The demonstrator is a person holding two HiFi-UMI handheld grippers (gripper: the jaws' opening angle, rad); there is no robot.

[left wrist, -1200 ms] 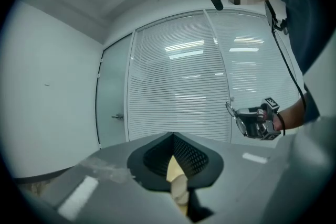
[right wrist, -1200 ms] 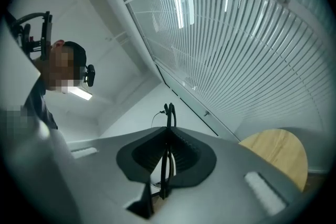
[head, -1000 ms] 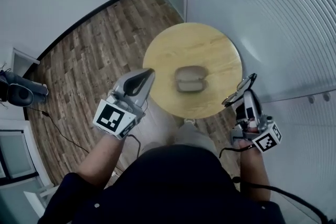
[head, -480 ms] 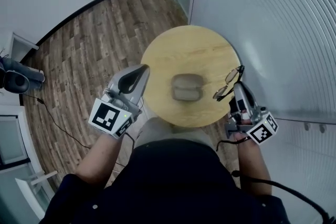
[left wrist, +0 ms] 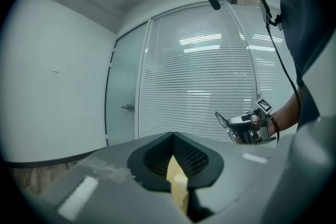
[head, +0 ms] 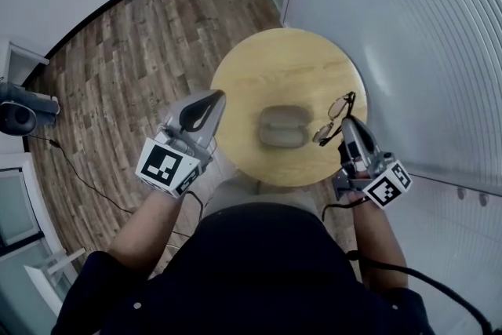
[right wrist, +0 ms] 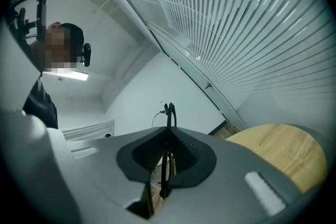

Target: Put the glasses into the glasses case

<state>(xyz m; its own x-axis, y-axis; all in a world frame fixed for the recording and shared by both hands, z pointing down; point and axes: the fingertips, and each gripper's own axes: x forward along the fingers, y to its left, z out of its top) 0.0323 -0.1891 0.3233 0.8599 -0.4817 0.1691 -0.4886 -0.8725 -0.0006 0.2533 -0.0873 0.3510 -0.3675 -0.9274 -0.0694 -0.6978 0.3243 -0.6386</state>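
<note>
An open grey glasses case point(head: 282, 126) lies near the front of the round wooden table point(head: 286, 63). My right gripper point(head: 345, 129) is shut on a pair of thin dark-rimmed glasses point(head: 332, 118) and holds them over the table just right of the case. In the right gripper view the dark frame point(right wrist: 169, 113) stands upright, pinched between the jaws point(right wrist: 168, 136). My left gripper point(head: 213, 100) hangs at the table's left edge, shut and empty; its own view shows the jaw tips point(left wrist: 173, 136) together. Beyond them that view shows the right gripper point(left wrist: 247, 127) with the glasses point(left wrist: 221, 119).
The small table stands on a wood-plank floor point(head: 133, 51), close to a wall of white blinds point(head: 408, 27) on the right. A dark device point(head: 20, 115) with a cable point(head: 78, 176) sits on the floor far left. The person's body fills the bottom of the head view.
The right gripper has carried the glasses from beyond the table's right edge in over the table, close to the case. The left gripper has shifted slightly nearer the table's left edge.
</note>
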